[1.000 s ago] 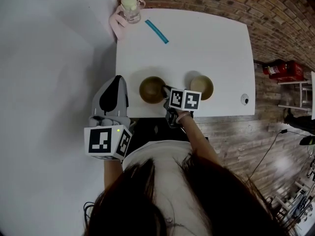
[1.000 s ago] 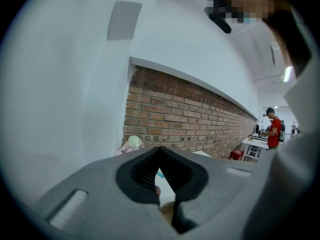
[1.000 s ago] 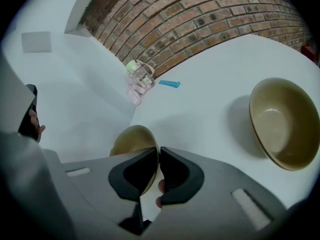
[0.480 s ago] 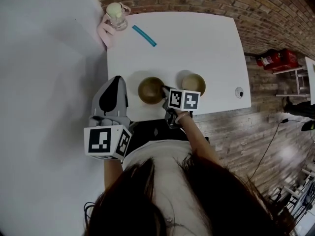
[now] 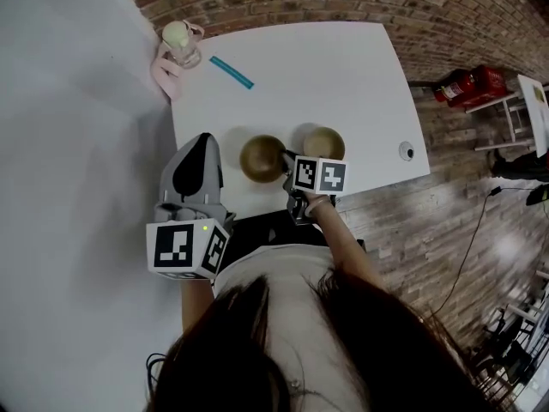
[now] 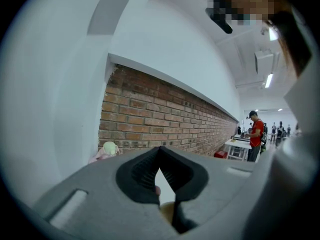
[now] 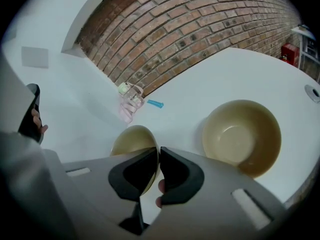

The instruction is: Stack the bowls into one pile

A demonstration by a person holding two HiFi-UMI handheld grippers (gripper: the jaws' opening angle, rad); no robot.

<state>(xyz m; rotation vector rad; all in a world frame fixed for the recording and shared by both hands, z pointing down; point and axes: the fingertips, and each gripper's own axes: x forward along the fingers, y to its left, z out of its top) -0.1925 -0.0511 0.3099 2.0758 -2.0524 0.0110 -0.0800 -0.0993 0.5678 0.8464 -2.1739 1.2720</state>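
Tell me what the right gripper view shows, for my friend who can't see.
The right gripper has its jaws shut on the rim of a tan bowl. A second tan bowl sits empty to its right on the white table, brick wall behind.

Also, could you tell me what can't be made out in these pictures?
Left bowl: near rim hidden by the right gripper, head view.
Table: nearly all hidden by the left gripper's own body, left gripper view.
Round thing at the table's right edge: too small to identify, head view.
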